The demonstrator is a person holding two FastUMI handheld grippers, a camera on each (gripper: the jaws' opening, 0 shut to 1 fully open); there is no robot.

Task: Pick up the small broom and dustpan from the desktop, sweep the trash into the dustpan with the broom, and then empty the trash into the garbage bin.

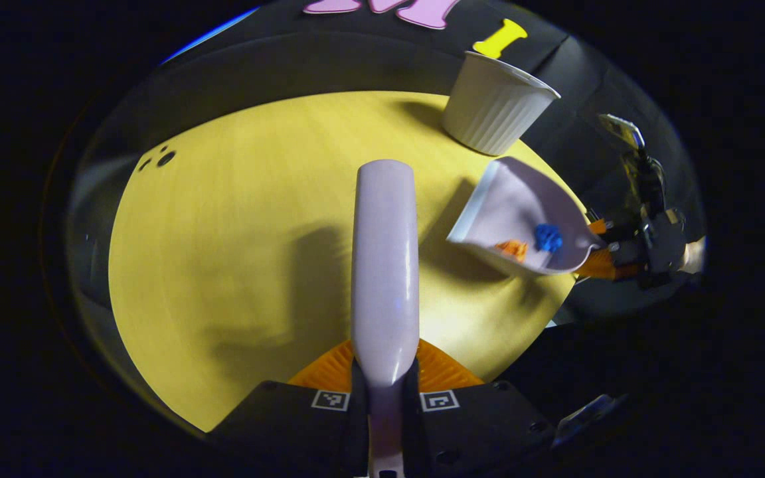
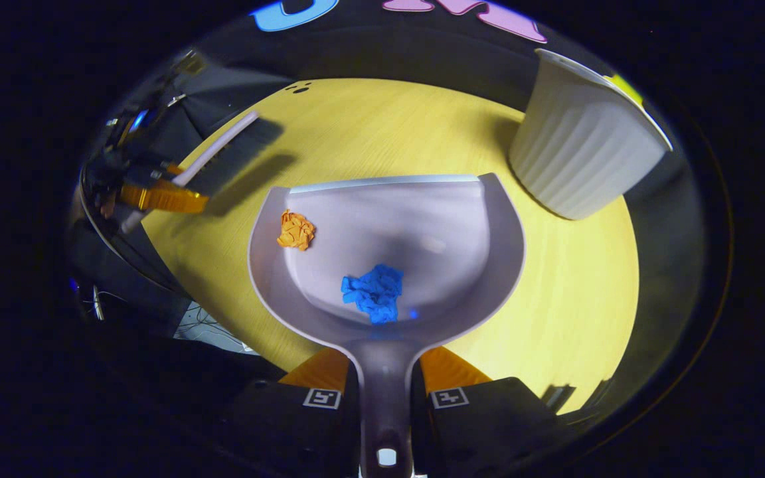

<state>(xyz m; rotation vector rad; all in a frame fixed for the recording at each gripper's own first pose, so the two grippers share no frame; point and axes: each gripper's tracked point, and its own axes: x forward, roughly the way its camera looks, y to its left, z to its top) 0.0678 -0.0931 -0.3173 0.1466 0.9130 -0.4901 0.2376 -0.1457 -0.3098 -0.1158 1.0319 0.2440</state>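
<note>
My left gripper is shut on the small pale broom, which points forward over the yellow desktop. My right gripper is shut on the handle of the pale dustpan. A blue paper wad and an orange one lie in the pan. The white ribbed garbage bin stands just beyond the pan's right front corner. In the left gripper view the dustpan hangs tilted above its shadow, near the bin, with the right gripper behind it.
In the right gripper view, the left gripper holds the broom over the table's left edge. The bin sits at the far right corner of the desktop. Small dark holes mark the far left of the table.
</note>
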